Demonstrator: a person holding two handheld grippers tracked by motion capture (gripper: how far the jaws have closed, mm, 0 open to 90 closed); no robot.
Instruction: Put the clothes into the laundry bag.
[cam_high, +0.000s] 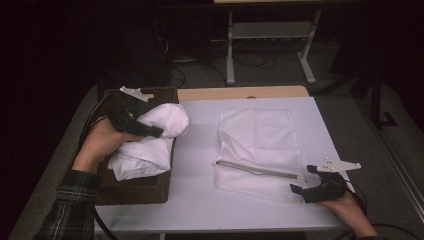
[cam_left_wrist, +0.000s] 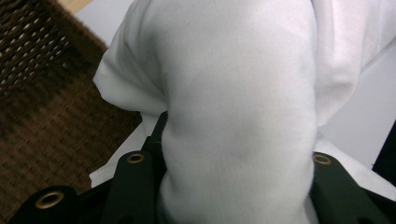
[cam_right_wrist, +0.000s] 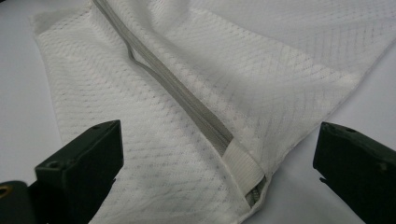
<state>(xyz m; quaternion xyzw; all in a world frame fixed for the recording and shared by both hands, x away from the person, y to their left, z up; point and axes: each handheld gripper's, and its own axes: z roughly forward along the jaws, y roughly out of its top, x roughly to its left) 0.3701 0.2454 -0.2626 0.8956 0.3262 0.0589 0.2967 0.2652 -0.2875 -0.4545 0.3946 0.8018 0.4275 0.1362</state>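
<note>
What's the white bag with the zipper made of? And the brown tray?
The zippered bag looks like thin white mesh fabric; a diamond-patterned weave shows, with a grey zipper. The brown tray seems to be woven wicker or rattan, going by its matte basket-like weave with small holes.

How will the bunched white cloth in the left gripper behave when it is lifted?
The bunched white cloth is probably floppy: it bulges and folds between the left gripper jaws. It likely drapes, with its tail sagging onto the brown woven tray. It seems light for its bulk.
</note>
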